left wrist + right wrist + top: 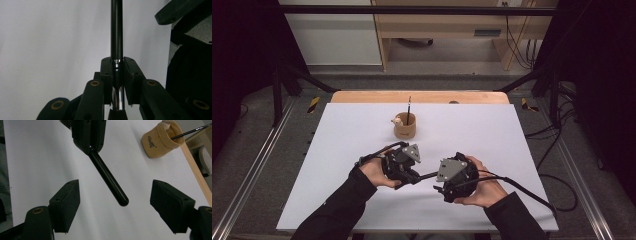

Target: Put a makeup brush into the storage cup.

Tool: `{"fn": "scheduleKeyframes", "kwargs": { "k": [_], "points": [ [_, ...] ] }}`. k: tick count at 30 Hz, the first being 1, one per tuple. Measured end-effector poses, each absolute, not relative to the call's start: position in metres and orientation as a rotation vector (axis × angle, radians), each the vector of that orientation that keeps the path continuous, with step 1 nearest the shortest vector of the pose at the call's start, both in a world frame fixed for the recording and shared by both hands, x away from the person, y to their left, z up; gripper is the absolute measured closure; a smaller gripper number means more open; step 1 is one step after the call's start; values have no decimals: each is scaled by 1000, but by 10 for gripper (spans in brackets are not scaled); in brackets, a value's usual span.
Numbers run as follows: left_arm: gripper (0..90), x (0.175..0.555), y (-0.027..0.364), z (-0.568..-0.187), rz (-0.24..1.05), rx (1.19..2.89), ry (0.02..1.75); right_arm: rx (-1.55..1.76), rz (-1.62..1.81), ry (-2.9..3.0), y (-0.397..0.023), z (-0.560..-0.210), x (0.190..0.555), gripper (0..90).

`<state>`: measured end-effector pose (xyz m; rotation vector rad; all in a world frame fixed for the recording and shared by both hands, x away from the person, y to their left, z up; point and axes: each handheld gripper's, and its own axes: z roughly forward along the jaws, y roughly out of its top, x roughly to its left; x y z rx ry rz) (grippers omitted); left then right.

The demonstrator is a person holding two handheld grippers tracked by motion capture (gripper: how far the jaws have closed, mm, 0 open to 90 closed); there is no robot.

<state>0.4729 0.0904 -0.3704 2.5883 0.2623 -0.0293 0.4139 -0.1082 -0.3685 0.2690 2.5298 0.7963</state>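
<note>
Left tongs (412,176): clamped on a black brush (116,30) at its metal ferrule, handle pointing across toward the right tongs (438,188); hand low over the white table (337,200), near its front edge. Right tongs: jaws wide apart, nothing pressed, the brush handle's rounded end (122,201) hanging between them without contact; palm turned inward. Tan cup (405,125): upright farther back, mid-table, holding a second thin brush (409,105).

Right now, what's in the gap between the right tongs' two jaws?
The black handle end of the brush held by the left tongs pokes into that gap without touching either pad, as the right gripper view shows.
</note>
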Motion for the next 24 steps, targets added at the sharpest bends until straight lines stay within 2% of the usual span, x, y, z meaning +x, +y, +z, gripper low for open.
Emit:
{"fn": "scheduleKeyframes", "kwargs": {
  "k": [10, 24],
  "points": [
    [779, 472, 87, -366, -52, 2601, 261, 202, 755, 2546, -104, -370, 417, 298],
    [779, 471, 83, -366, -74, 2620, 248, 126, 721, 2558, -97, -377, 417, 414]
  ]
}}
